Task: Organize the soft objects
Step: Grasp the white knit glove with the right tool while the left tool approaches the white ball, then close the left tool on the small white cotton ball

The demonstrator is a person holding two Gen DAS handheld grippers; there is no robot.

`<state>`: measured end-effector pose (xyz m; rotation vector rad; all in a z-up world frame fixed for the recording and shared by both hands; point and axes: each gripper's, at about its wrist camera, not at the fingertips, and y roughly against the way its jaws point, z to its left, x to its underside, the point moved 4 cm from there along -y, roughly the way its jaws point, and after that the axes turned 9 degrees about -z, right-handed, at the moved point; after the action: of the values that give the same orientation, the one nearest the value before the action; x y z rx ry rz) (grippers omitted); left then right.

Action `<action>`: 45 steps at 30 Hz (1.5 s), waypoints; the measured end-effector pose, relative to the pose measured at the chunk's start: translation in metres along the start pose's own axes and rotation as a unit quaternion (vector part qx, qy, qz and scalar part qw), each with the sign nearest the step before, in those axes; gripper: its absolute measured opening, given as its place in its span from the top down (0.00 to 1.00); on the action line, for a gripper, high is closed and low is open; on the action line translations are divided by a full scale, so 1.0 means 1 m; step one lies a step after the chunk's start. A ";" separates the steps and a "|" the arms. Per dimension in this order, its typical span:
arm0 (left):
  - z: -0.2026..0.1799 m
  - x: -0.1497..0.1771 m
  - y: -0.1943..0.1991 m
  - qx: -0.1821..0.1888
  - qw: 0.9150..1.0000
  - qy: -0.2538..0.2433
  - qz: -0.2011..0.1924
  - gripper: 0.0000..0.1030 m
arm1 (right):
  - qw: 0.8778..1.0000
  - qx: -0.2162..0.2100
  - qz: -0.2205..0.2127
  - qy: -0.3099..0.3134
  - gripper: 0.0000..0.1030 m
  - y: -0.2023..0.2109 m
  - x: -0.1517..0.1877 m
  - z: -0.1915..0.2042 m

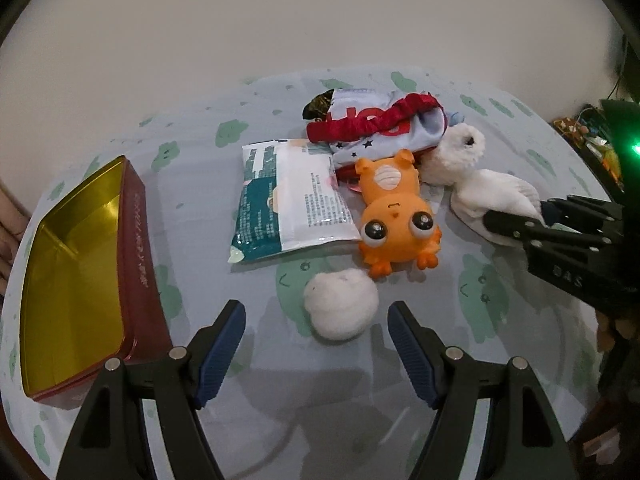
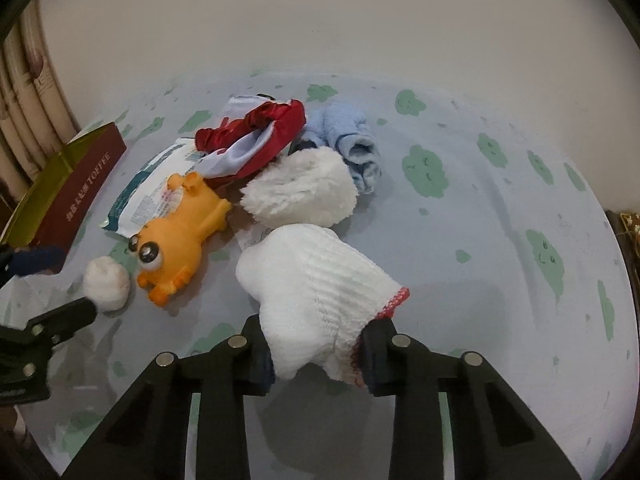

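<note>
A: Left wrist view. The left tongs (image 1: 316, 344) stand wide apart with nothing between the pads. The cotton ball (image 1: 341, 305) lies on the tablecloth (image 1: 520, 320) just above the gap, lower centre of the frame, slightly right of its middle line. My reading: the tongs are lined up to take it next.

B: And the tin (image 1: 72, 276)?

A: Left edge of the frame, lid off, gold inside bare. Probably the place for the soft things. The wipes packet (image 1: 288, 196) and orange frog toy (image 1: 394, 216) lie at centre, touching; the red scrunchie (image 1: 372, 120) sits on a pale cloth above them.

B: The other tongs?

A: At right of the frame, the right tongs (image 1: 538, 218) are clamped on the white glove (image 1: 496, 200).

B: Right wrist view?

A: It confirms this. The right tongs (image 2: 316, 356) pinch the cuff end of the white glove (image 2: 316, 292), lower centre; the rest trails up the frame on the cloth. The cuff gives a bunched, firm hold. The fluffy white piece (image 2: 300, 192) touches the glove's far end; a blue towel (image 2: 352, 144) lies above it. The cotton ball (image 2: 106, 284) sits at lower left, beside the left tongs' tips.
</note>
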<state>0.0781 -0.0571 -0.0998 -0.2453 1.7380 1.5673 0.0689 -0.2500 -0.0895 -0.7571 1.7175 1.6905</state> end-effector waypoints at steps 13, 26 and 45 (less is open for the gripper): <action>-0.004 -0.004 -0.031 0.009 0.999 0.020 0.034 0.27 | 0.999 -0.016 -0.021 -0.037 0.72 0.022 -0.003 -0.004; -0.004 0.001 -0.027 0.031 0.999 0.016 0.024 0.69 | 0.998 -0.026 -0.033 -0.048 0.72 0.029 -0.005 -0.006; 0.026 -0.018 0.013 0.021 0.999 0.033 -0.023 0.76 | 0.998 -0.024 -0.037 -0.045 0.72 0.031 -0.006 -0.006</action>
<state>0.0930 -0.0369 -0.0770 -0.3184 1.8007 1.5035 0.0492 -0.2556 -0.0647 -0.7442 1.5738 1.6954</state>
